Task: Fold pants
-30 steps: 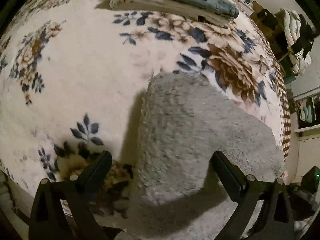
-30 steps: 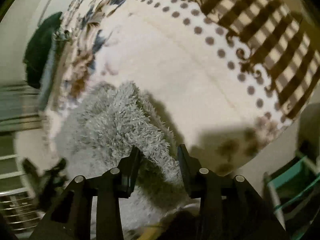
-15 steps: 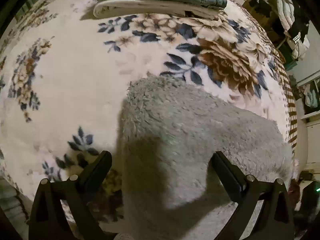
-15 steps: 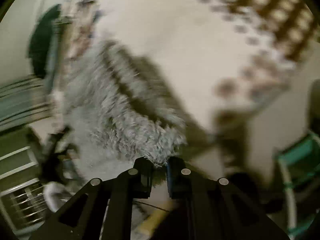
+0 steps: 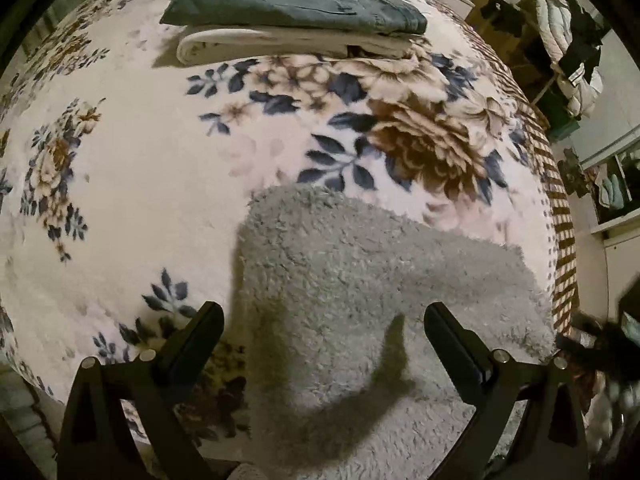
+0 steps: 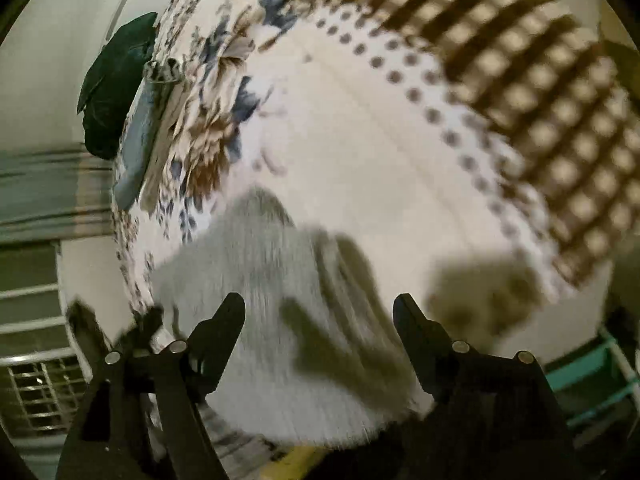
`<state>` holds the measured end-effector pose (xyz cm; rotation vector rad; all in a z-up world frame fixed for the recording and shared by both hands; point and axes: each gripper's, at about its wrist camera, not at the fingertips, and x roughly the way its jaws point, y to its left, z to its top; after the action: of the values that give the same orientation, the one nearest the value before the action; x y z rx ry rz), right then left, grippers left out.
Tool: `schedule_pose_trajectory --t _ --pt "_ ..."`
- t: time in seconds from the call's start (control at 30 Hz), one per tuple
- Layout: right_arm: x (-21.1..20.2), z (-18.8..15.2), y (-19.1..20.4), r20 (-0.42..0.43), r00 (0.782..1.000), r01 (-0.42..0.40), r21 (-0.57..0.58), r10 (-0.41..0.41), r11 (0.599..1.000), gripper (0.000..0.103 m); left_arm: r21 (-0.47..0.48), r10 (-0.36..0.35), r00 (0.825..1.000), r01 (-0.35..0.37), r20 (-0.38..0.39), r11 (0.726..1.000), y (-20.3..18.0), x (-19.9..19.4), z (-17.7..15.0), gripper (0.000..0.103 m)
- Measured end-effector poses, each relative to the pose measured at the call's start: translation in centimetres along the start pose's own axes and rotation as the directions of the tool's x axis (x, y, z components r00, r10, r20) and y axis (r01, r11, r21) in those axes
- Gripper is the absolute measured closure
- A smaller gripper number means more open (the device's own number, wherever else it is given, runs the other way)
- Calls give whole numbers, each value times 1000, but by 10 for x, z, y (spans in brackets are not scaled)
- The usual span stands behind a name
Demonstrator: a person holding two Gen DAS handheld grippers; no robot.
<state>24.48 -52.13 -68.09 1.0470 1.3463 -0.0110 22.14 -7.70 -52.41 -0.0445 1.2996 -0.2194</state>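
Fuzzy grey pants (image 5: 360, 300) lie folded on a floral bed blanket (image 5: 140, 184), near its front edge. My left gripper (image 5: 320, 330) is open and empty, its jaws wide apart above the grey fabric. In the right wrist view the same grey pants (image 6: 280, 320) appear blurred below my right gripper (image 6: 320, 320), which is open and holds nothing. The right gripper also shows as a dark blur at the right edge of the left wrist view (image 5: 600, 344).
A stack of folded clothes, grey-green (image 5: 296, 4) on white (image 5: 288, 44), sits at the blanket's far side. A clothes rack (image 5: 568, 52) stands right of the bed. A teal frame (image 6: 592, 372) and a white grille (image 6: 36, 392) flank the bed edge.
My right gripper was shut on the edge of the grey pants and has now opened and let it go. The pants now lie flatter. The left gripper stayed open and pulled back slightly.
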Motion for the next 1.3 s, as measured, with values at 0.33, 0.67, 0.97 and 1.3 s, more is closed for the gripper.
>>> schedule_pose_trajectory --t 0.33,0.67,0.97,1.3 --pt "8 22 47 182 983 50 -109 -30 993 85 -45 -5 999 4 -36 999 23 21 -6 0" --pt "5 19 17 90 994 75 -63 -69 995 42 35 -19 1000 18 14 999 -25 -34 20 0" --pt "4 -68 -58 43 997 -74 262 65 962 39 399 -7 954 132 -301 908 -203 88 55 0" --pt "24 -104 -85 30 997 60 298 -72 953 96 366 16 931 127 -364 922 -203 139 47 0"
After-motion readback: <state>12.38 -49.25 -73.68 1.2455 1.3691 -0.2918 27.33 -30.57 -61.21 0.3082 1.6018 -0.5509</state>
